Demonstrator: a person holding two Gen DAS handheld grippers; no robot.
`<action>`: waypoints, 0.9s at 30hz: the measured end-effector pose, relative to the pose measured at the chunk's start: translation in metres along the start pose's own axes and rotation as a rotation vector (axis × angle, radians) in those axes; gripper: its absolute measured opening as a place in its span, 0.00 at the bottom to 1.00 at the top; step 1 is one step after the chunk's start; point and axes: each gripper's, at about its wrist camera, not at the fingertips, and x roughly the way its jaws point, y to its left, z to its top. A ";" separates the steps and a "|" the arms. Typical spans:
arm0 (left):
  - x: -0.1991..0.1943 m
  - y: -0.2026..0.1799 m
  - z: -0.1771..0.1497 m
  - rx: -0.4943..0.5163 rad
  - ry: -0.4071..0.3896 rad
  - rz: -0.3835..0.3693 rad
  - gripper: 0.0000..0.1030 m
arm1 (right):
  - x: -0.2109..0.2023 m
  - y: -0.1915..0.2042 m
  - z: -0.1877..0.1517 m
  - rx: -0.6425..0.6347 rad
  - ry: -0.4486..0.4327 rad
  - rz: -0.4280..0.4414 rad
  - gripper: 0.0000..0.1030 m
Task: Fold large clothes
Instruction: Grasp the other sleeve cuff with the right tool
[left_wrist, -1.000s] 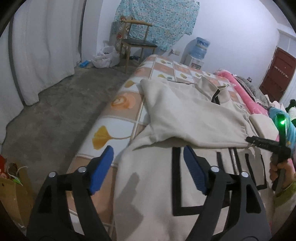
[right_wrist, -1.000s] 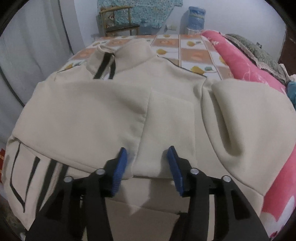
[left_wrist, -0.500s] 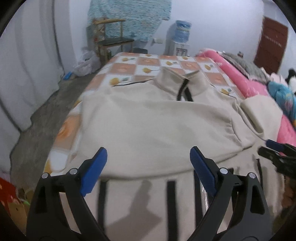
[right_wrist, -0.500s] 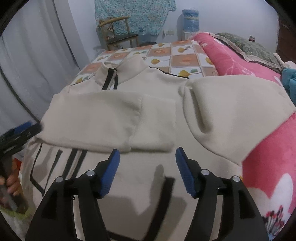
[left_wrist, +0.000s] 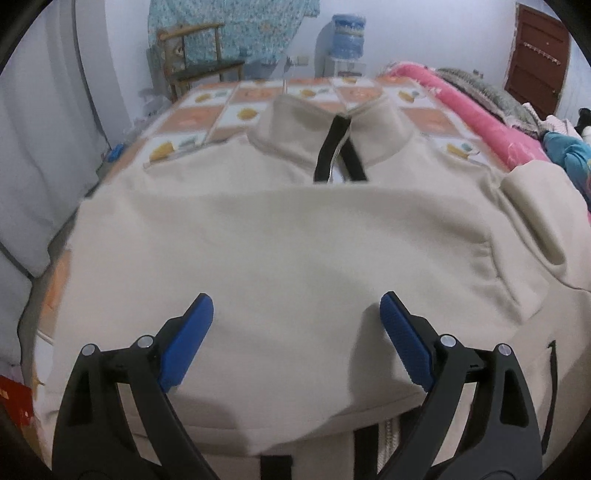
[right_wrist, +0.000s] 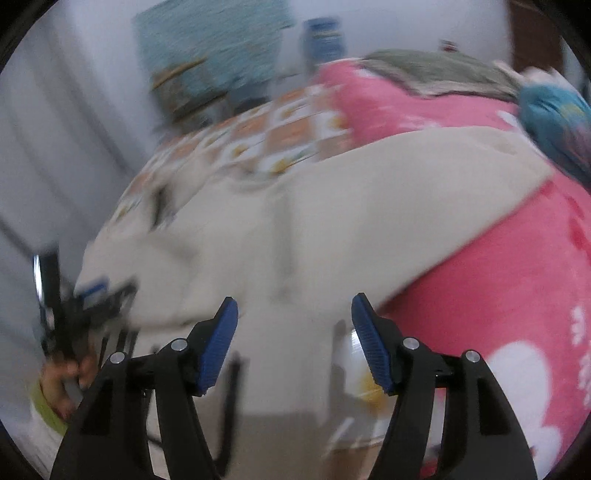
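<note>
1. In the left wrist view we see the beige zip-up sweatshirt (left_wrist: 295, 240) sharply: it lies spread on the bed (left_wrist: 236, 110), collar and black zipper toward the top centre of the frame, one sleeve folded across the chest.
2. Only that view shows the wooden chair (left_wrist: 199, 55), the water dispenser (left_wrist: 347, 37) and the brown door (left_wrist: 535, 55) clearly.
3. The right wrist view is blurred; it alone shows the pink blanket (right_wrist: 498, 295) filling the right side, and at the lower left the left hand-held gripper (right_wrist: 92, 295) with a hand (right_wrist: 62, 376) on it.
4. In its own view, the left hand-held gripper (left_wrist: 295, 332) stands wide over the folded sleeve, gripping nothing; its jaws have just been opening.
5. The right hand-held gripper (right_wrist: 293, 332) is partly spread over the sweatshirt's lower part, gripping nothing; its jaws have just been opening.
</note>
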 end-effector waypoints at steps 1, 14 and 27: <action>0.000 0.001 -0.001 -0.006 -0.008 -0.003 0.87 | -0.001 -0.015 0.007 0.038 -0.006 -0.004 0.61; 0.003 0.000 -0.001 0.006 -0.006 -0.010 0.91 | 0.023 -0.241 0.082 0.834 -0.101 0.000 0.60; 0.003 0.000 -0.001 0.006 -0.007 -0.010 0.92 | 0.062 -0.288 0.105 0.960 -0.161 -0.092 0.34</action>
